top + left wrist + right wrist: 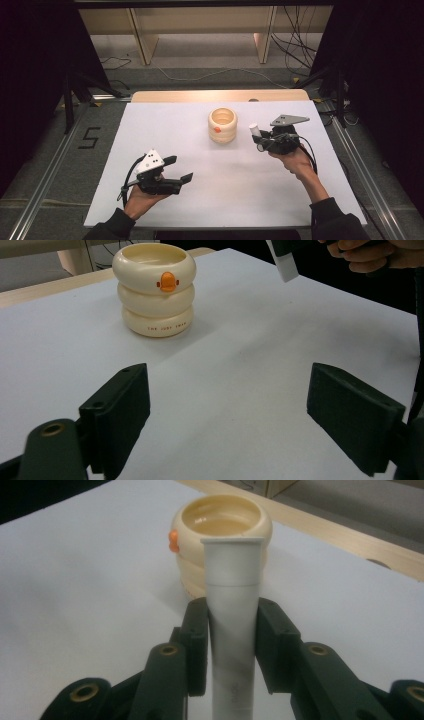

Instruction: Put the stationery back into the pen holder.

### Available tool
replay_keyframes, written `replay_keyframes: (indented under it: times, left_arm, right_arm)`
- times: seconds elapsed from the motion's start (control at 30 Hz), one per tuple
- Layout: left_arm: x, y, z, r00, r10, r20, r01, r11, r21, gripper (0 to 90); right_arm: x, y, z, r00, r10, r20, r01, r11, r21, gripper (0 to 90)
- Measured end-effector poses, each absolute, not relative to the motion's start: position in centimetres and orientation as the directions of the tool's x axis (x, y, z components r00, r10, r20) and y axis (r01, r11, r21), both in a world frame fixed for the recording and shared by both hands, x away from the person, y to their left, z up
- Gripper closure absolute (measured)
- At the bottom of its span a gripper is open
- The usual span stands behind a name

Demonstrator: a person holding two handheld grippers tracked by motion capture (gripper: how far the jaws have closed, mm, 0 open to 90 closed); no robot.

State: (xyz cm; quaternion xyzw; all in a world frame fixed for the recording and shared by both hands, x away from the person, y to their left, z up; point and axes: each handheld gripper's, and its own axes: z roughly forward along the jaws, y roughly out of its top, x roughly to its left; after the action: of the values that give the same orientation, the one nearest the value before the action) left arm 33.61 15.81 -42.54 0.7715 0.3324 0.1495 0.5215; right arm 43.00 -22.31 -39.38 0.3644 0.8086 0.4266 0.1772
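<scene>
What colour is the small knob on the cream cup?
Orange knob on the cup; left gripper view shows it best.

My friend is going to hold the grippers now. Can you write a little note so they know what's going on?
Right gripper: shut on the white tube, held off the table just right of the cream ringed cup.
Left gripper: open, holding nothing, over the near left part of the white table.
Cup: upright at mid-table, orange duck bill on its side, nothing visible inside.
Done: tube is picked up and close to the cup.
Left: probably bring the tube over the cup's opening, lower it in and let go. The left gripper could steady the cup if it tips.
</scene>
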Motion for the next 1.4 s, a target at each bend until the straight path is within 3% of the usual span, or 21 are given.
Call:
replay_keyframes:
  times: [1.4]
  left_arm:
    - [33.6,15.9,-42.5,0.737,0.664,-0.124,0.357,-0.227,0.906,17.1]
  right_arm:
    - [49.8,-15.5,-36.8,-0.647,0.762,0.022,0.416,0.328,0.848,69.1]
